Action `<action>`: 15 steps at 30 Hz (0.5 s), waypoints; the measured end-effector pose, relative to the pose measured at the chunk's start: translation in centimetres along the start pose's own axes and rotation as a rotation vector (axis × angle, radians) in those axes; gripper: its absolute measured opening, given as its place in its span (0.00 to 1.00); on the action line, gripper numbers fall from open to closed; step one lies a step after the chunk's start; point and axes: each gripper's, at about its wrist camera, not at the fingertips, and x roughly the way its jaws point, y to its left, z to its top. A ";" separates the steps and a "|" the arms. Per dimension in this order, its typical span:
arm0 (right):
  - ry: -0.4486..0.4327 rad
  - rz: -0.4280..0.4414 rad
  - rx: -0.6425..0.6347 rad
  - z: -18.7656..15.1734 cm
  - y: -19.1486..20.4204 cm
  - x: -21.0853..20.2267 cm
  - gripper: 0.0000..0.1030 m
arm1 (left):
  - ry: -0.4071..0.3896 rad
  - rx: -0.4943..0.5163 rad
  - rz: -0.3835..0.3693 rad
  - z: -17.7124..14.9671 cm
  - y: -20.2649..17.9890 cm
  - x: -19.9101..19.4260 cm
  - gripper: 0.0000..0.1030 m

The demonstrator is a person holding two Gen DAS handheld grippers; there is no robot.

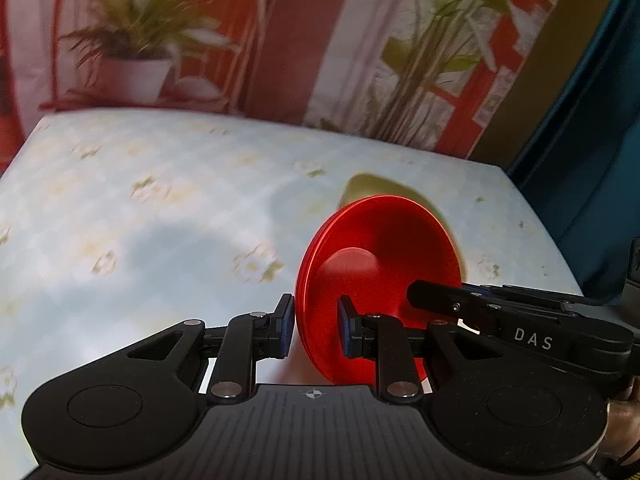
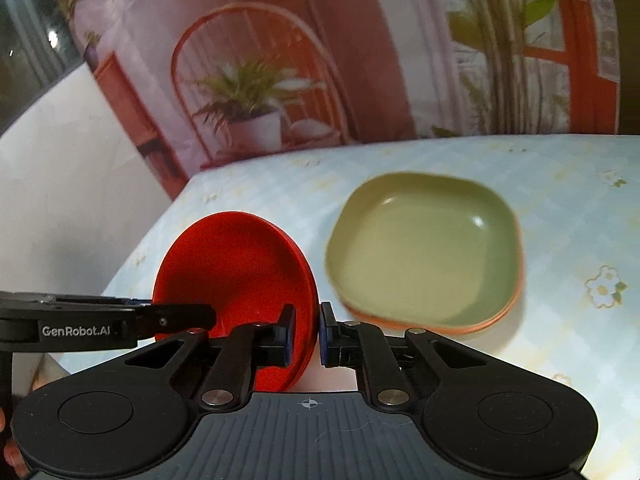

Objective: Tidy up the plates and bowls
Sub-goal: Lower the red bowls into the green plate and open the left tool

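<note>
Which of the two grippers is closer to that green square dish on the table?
Right. The right gripper, clamped on the red plate's rim, sits just beside the green dish. The left gripper grips the plate's opposite rim, farther away.

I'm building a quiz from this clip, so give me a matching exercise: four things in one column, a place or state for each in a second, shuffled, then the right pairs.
Things:
1. red plates
2. green square dish
3. orange dish
4. tablecloth

Places or states:
A. flat on the table, topmost of its stack
B. held on edge, off the table, by both the left gripper and the right gripper
C. pale blue with flowers, covering the table
D. underneath, only its rim showing

Pairs: 1-B, 2-A, 3-D, 4-C
</note>
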 end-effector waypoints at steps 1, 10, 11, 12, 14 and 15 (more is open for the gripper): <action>-0.012 -0.003 0.012 0.3 -0.5 -0.3 0.11 | -0.004 0.009 -0.007 0.4 -0.4 0.1 0.24; -0.092 -0.050 0.088 2.7 -4.6 -1.6 0.09 | -0.012 0.092 -0.031 3.9 -3.8 2.6 0.21; -0.099 -0.054 0.095 3.0 -5.1 -1.5 0.09 | -0.008 0.098 -0.034 4.2 -4.1 3.0 0.21; -0.105 -0.059 0.103 3.2 -5.6 -1.5 0.09 | -0.002 0.106 -0.033 4.5 -4.5 3.4 0.20; -0.109 -0.066 0.117 3.5 -6.5 -1.3 0.09 | 0.010 0.117 -0.031 4.8 -4.9 4.3 0.20; -0.106 -0.071 0.124 3.6 -7.0 -1.1 0.09 | 0.019 0.120 -0.030 5.0 -5.1 4.9 0.20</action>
